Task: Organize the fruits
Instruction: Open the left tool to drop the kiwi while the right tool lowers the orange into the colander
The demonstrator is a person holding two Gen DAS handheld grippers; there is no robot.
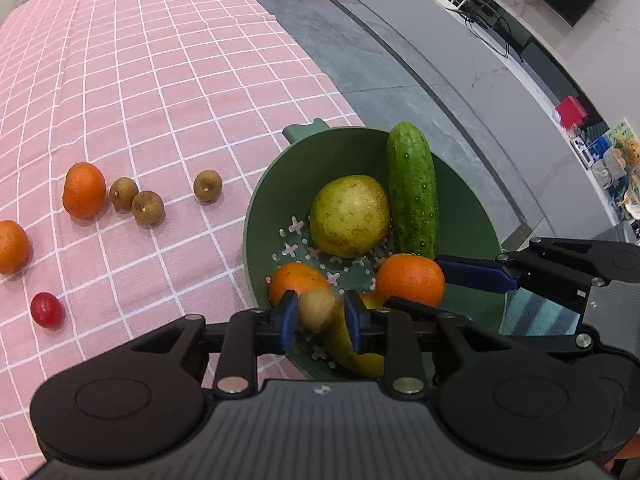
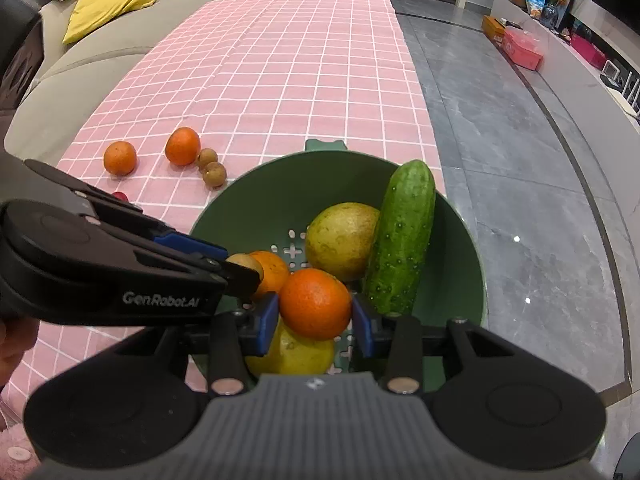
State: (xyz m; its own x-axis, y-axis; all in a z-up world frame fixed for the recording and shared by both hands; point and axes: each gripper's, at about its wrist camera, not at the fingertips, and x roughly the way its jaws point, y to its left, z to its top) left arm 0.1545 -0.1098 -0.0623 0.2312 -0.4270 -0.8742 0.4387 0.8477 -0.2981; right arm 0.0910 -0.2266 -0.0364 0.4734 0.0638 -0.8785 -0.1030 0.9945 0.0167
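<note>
Both grippers over the green colander (image 1: 256, 216), each with fruit between its fingers.

Left gripper (image 1: 318, 316) frames a blurred longan (image 1: 316, 312) just above the bowl, contact unclear; right gripper (image 2: 316, 314) pinches a tangerine (image 2: 315, 303) over a lemon (image 2: 292, 354); ahead of it lie a pear (image 2: 340, 240) and cucumber (image 2: 402, 240); more tangerines (image 1: 84, 190) and longans (image 1: 147, 208) lie on the cloth off to the left gripper's left.

Oranges — four: two on the cloth (image 1: 84, 190) (image 1: 12, 246), two in the bowl (image 1: 298, 282) (image 1: 410, 278). Longans — four (image 1: 124, 193) (image 1: 148, 207) (image 1: 207, 185) (image 1: 316, 310). One pear (image 1: 350, 216), one cucumber (image 1: 412, 190), one cherry tomato (image 1: 47, 309), one lemon (image 2: 294, 350).
</note>
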